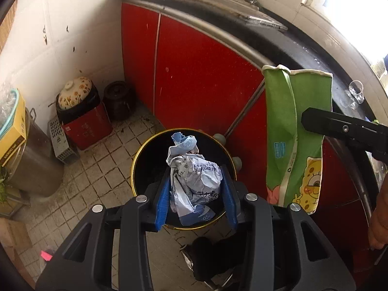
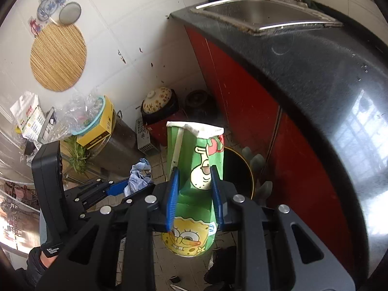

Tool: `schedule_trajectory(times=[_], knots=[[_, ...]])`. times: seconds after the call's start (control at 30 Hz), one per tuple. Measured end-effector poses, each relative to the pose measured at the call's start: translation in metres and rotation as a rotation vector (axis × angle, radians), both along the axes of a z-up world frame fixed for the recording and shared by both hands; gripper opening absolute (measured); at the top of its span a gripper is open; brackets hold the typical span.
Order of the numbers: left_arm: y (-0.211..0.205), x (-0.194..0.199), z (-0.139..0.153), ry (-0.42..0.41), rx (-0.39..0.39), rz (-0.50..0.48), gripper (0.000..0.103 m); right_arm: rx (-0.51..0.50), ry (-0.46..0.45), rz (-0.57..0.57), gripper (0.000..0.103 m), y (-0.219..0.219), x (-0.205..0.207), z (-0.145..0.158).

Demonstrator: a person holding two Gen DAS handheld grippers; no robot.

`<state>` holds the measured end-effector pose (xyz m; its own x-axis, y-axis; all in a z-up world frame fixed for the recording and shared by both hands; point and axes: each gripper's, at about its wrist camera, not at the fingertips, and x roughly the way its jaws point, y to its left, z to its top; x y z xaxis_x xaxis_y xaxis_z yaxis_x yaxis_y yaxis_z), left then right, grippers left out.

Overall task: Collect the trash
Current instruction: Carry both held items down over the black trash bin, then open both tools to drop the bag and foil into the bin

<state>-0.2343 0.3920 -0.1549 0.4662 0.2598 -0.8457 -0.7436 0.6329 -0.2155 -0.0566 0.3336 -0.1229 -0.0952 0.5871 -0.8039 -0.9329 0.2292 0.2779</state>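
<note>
My left gripper (image 1: 196, 184) is shut on a crumpled white and blue wrapper (image 1: 194, 177) and holds it right above the open black bin with a gold rim (image 1: 143, 155) on the tiled floor. My right gripper (image 2: 194, 184) is shut on a green cartoon paper carton (image 2: 196, 169), held upright in the air beside the bin (image 2: 238, 169). The carton also shows at the right of the left wrist view (image 1: 295, 131), with the right gripper's finger (image 1: 339, 126) on it. The left gripper with the wrapper (image 2: 139, 177) shows at the left of the right wrist view.
Red cabinet doors (image 1: 194, 72) under a dark counter (image 2: 315, 72) with a steel sink (image 2: 262, 12) run behind the bin. A flowered pot on a red box (image 1: 80, 111), a dark jar (image 1: 118, 99), a metal drum (image 1: 36, 160) and a yellow box stand by the wall. Glasses (image 1: 355, 92) stand on the counter.
</note>
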Motion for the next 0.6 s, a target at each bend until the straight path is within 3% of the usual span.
schedule_trajectory(times=[0.1,0.17,0.43,0.47,0.53,0.6], knots=[[0.012,0.0,-0.03,-0.001,-0.057,0.009,0.038,-0.062,0.016,-0.001,0.026,0.014,0.001,-0.036],[0.013,0.003,-0.043,0.02,-0.054,0.011,0.038,-0.095,0.011,0.002,0.026,0.021,0.0,-0.051],[0.016,0.006,-0.067,0.019,-0.075,0.002,0.042,-0.133,-0.004,0.0,0.027,0.041,0.006,-0.072],[0.016,0.007,-0.066,0.013,-0.069,0.006,0.047,-0.141,0.007,0.0,0.044,0.043,0.006,-0.073],[0.018,0.006,-0.066,0.007,-0.064,0.02,0.075,-0.136,0.012,-0.012,0.075,0.045,0.01,-0.071],[0.019,0.004,-0.061,-0.012,-0.052,0.036,0.083,-0.109,0.016,-0.011,0.077,0.043,0.012,-0.067]])
